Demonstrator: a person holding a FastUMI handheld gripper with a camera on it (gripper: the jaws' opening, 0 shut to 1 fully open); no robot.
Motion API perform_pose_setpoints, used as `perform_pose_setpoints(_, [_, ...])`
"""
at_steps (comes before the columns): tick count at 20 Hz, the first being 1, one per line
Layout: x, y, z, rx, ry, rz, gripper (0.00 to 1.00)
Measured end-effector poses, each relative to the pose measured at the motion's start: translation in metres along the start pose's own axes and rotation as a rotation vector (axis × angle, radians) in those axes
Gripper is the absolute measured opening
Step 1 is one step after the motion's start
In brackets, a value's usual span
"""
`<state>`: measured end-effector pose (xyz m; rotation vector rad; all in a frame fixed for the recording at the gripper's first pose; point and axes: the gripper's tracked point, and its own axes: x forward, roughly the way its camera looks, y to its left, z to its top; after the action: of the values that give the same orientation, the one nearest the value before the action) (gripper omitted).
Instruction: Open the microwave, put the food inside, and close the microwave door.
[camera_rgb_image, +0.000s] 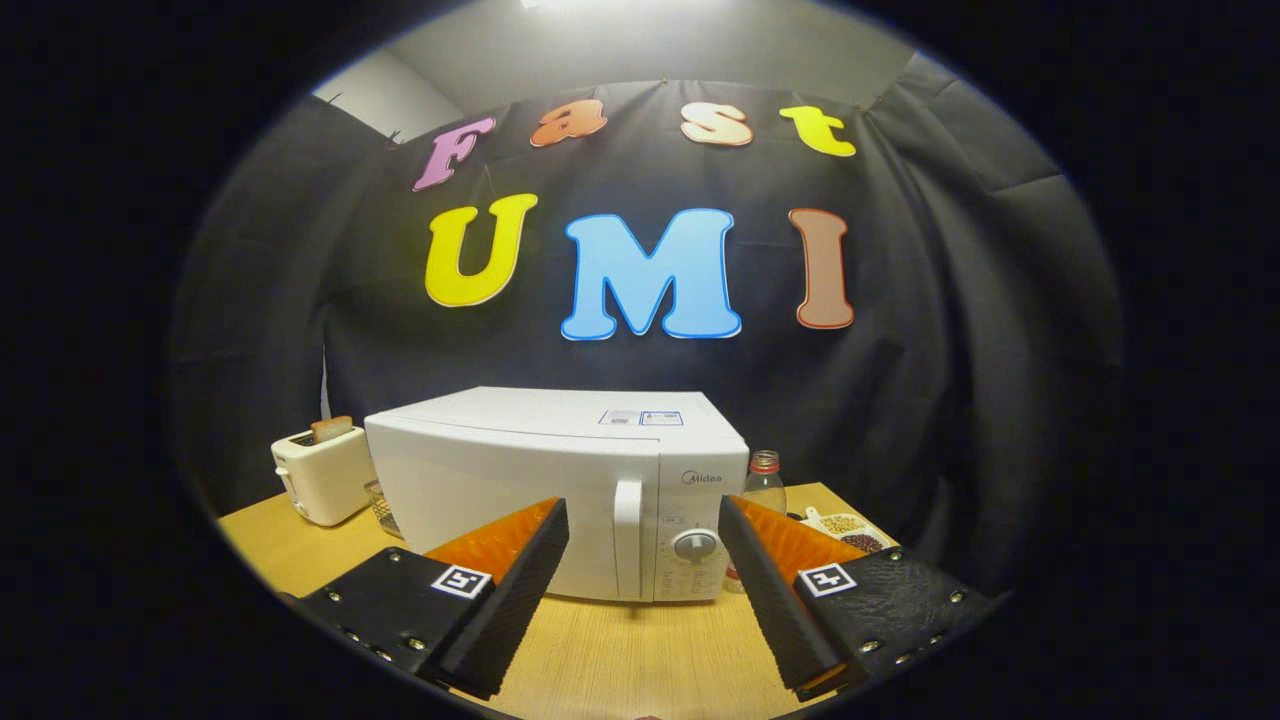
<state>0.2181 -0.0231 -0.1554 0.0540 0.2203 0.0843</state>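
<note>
White enamel, clean and unmarked: the microwave stands square on the pale wooden table, dead ahead at twelve o'clock from the gripper; its door is shut flush, the upright handle sits just left of the control panel, and the round dial lies beyond the gap between the fingers; no dent or smear can be made out. The fingers stand spread wide with nothing held between them, well short of the door and touching nothing. Progress, by my judgement, is nil: door not yet opened, food not yet loaded, closing still to come; all three steps remain. As to the food, a small dish of what look like beans or grains rests at about two o'clock, past the right finger and beside a glass bottle with a red cap; whether that dish is the item intended I cannot tell. A toaster with a slice standing in it sits at ten o'clock, left of the microwave; some wire or glass item is wedged between the two, too hidden to identify.
</note>
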Motion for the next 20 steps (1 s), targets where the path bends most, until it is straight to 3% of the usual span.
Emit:
perform_pose_setpoints(11, [0.071,0.002,-0.063,0.018,0.136,0.012,0.96])
perform_pose_setpoints(15, [0.084,0.005,-0.081,0.022,0.178,0.010,0.92])
perform_pose_setpoints(17, [0.087,0.009,-0.088,0.023,0.196,0.022,0.82])
perform_pose_setpoints(18, [0.089,0.011,-0.091,0.019,0.201,0.026,0.82])
perform_pose_setpoints(20, [0.092,0.011,-0.095,0.010,0.210,0.018,0.64])
